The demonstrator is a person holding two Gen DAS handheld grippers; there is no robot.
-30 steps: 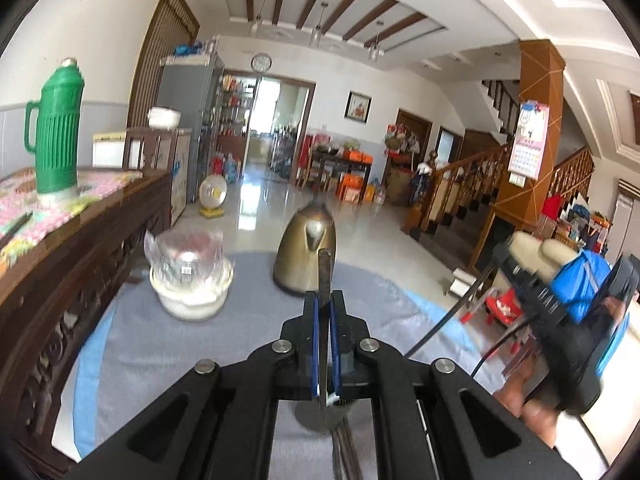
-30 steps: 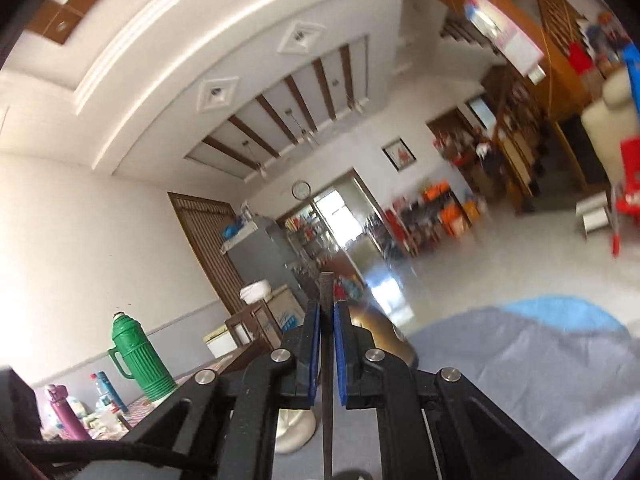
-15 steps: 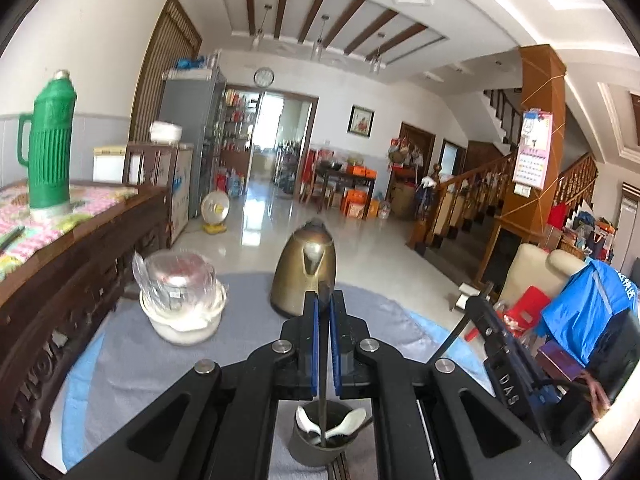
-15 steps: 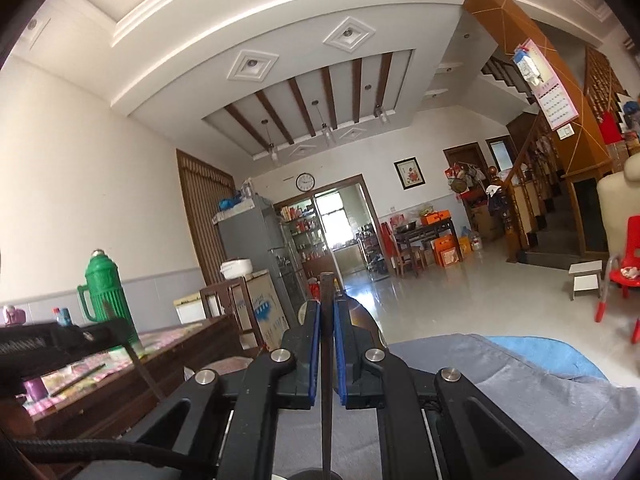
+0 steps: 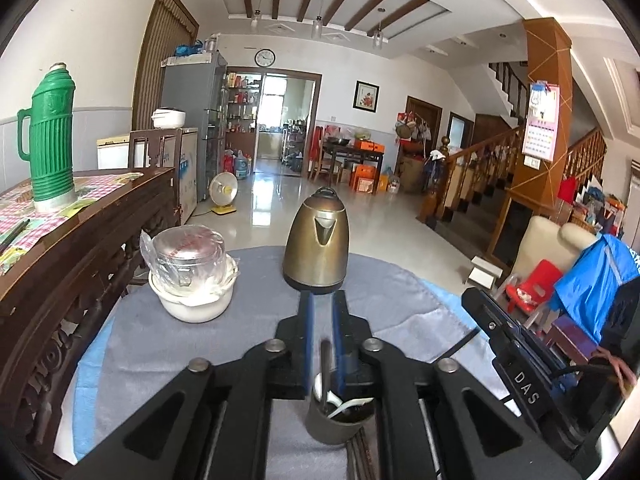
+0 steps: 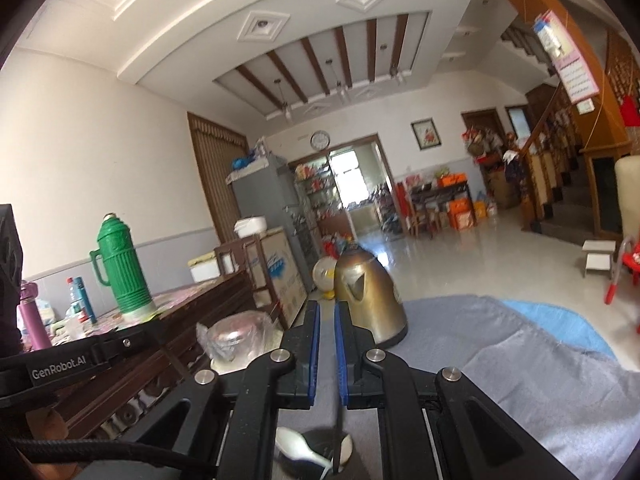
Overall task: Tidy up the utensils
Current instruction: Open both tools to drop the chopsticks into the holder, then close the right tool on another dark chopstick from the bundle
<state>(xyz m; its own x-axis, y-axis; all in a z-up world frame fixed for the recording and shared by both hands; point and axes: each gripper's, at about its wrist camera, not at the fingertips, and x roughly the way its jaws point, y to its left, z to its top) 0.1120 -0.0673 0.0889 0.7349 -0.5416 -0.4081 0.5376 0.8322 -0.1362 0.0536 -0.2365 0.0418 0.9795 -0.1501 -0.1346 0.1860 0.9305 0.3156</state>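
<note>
Chopsticks were the utensils in play, one dark stick (image 5: 326, 364) between the blue pads of the left gripper (image 5: 322, 336) and another (image 6: 337, 432) between those of the right gripper (image 6: 327, 350), both hanging nearly upright with their lower ends in the dark cup (image 5: 339, 420) that stood on the grey cloth (image 5: 168, 344) close under the two tools. White spoons (image 5: 344, 404) already leaned inside that cup, which suggests it served as the common holder, and the sticks were probably carried upright so they could drop straight in without catching the rim. Both sets of jaws were opening: on the left the pads stood visibly apart with the stick blurred in the gap and apparently free of them, while on the right the slot was narrower and the thin stick ran beside one pad, so whether it was quite released could not be told. The left tool pointed forward and somewhat downward over the cup, toward the bronze kettle (image 5: 316, 240) and the wrapped pot in its white bowl (image 5: 192, 264). The right tool lay nearer to level and rolled a little, so the room looked tilted in its view. Part of the left tool, labelled GenRobot.AI, crossed the lower left of that view, meaning the two hands worked close together over the same cup.
</note>
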